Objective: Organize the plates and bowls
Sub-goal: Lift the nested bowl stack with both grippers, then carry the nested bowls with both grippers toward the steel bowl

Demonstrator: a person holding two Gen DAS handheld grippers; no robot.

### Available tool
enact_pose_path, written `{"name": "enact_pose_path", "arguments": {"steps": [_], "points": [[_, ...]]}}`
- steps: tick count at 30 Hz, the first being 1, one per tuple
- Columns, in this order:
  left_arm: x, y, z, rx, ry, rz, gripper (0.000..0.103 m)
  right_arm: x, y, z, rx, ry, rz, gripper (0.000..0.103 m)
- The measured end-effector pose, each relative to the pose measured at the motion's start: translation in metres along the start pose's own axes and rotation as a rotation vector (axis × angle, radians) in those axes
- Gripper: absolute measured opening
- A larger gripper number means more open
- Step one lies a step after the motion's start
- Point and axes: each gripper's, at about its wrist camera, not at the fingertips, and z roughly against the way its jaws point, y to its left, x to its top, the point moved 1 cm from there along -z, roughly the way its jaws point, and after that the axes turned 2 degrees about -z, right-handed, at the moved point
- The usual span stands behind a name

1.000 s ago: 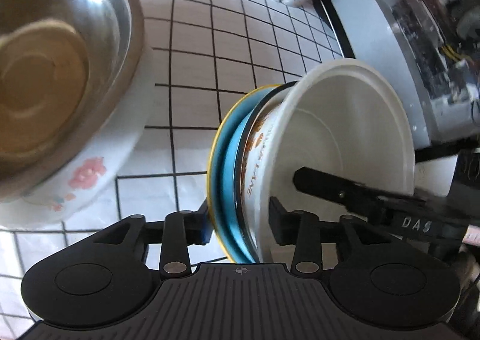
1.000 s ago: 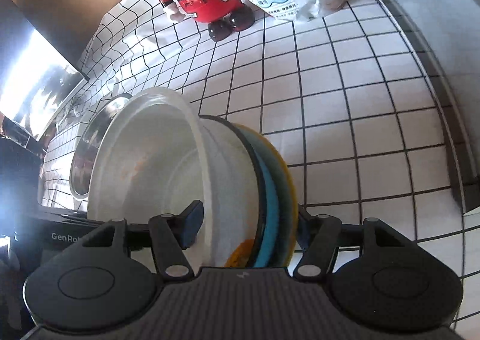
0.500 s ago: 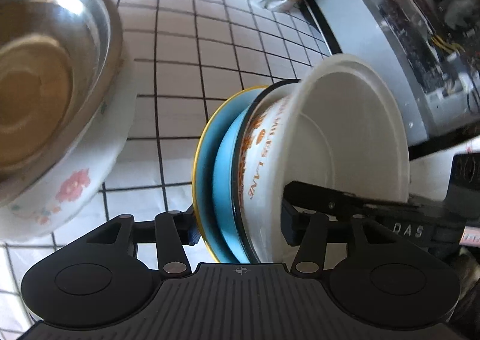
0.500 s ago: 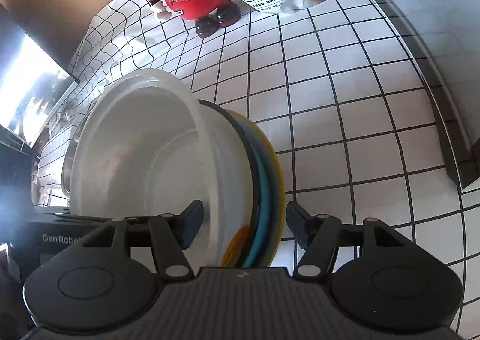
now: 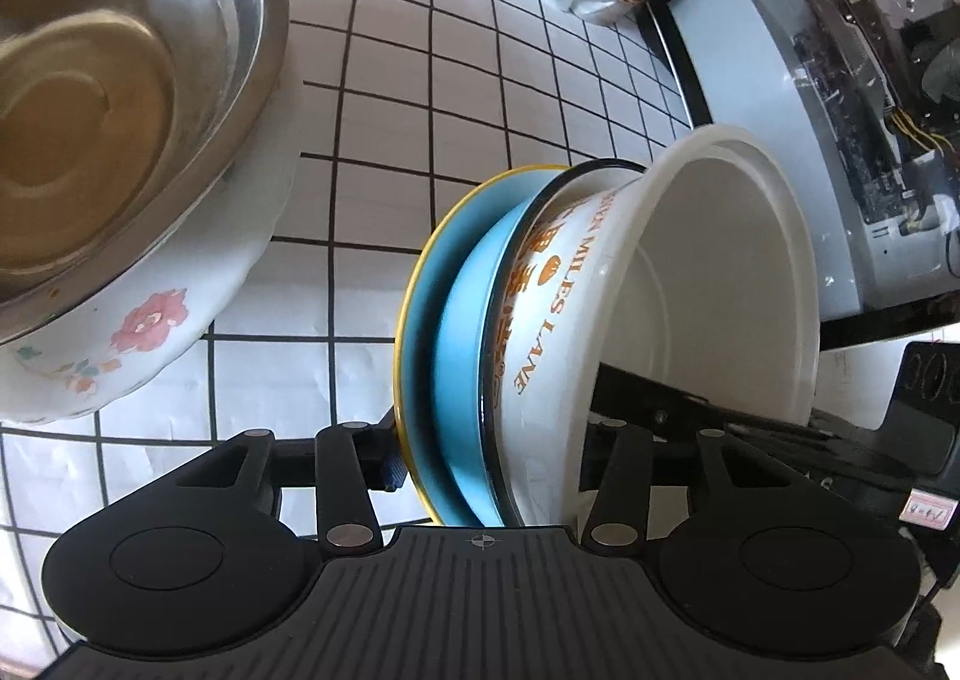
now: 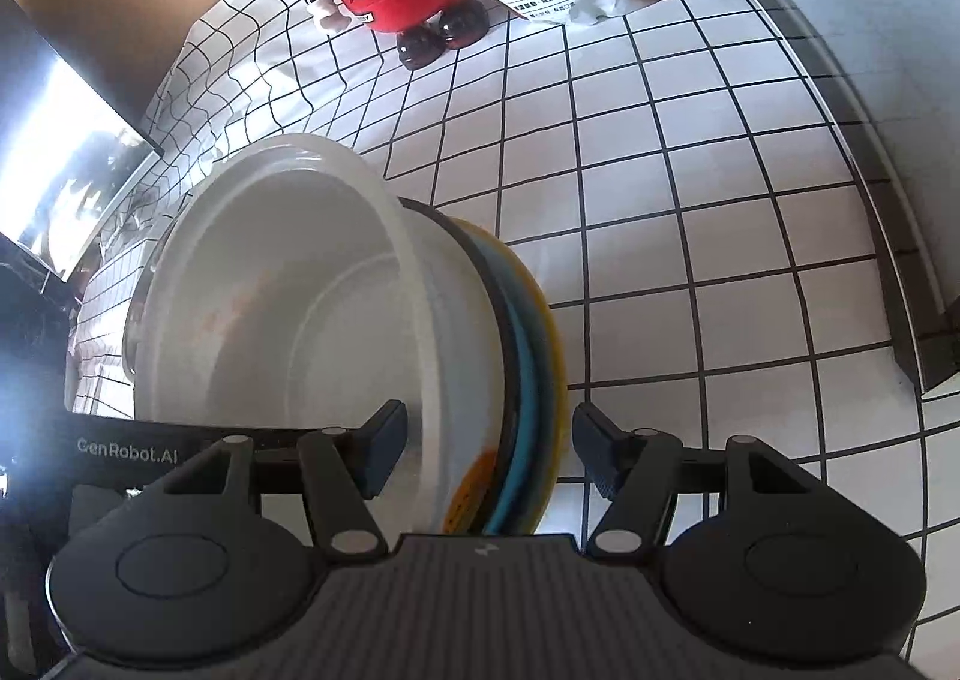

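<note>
While the left gripper (image 5: 489, 452) has just been opening its jaws, the stack of bowls and plates (image 5: 540, 290) stands on edge between them, near the metal bowl (image 5: 120, 68); I cannot tell if they squeeze it. Seen from the right, the right gripper (image 6: 489, 452) is loose around the stack, one pad clear of the yellow plate (image 6: 555, 332). The stack looks hard, heavy, slippery and breakable, so grip it across both outer sides.

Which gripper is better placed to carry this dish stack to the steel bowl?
Right, probably. The left gripper has just been opening, the dish stack between its jaws, so it is likely letting go. The right gripper straddles that stack, one finger inside the white bowl; whether it presses is unclear.
</note>
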Motion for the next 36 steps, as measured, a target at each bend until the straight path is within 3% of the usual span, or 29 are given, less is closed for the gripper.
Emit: {"name": "enact_pose_path", "arguments": {"steps": [5,11,14,20,32,36], "points": [[-0.006,-0.006,0.005,0.037,-0.060,-0.050,0.051,0.004,-0.001,0.001,-0.017,-0.015,-0.003,0.063],[-0.007,-0.007,0.007,0.044,-0.078,-0.084,0.052,0.005,-0.005,-0.001,0.033,-0.004,-0.048,0.064],[-0.008,-0.014,0.011,0.094,-0.089,-0.126,0.050,0.004,-0.008,-0.003,0.058,0.006,-0.078,0.066],[-0.014,-0.024,0.022,0.190,-0.136,-0.213,0.041,-0.001,0.001,0.001,0.009,-0.042,-0.020,0.066],[-0.007,-0.019,0.023,0.164,-0.133,-0.155,0.042,0.002,-0.011,-0.003,0.148,0.015,-0.092,0.069],[-0.006,-0.020,0.022,0.166,-0.129,-0.149,0.045,0.001,-0.008,-0.002,0.140,0.008,-0.091,0.068]]}}
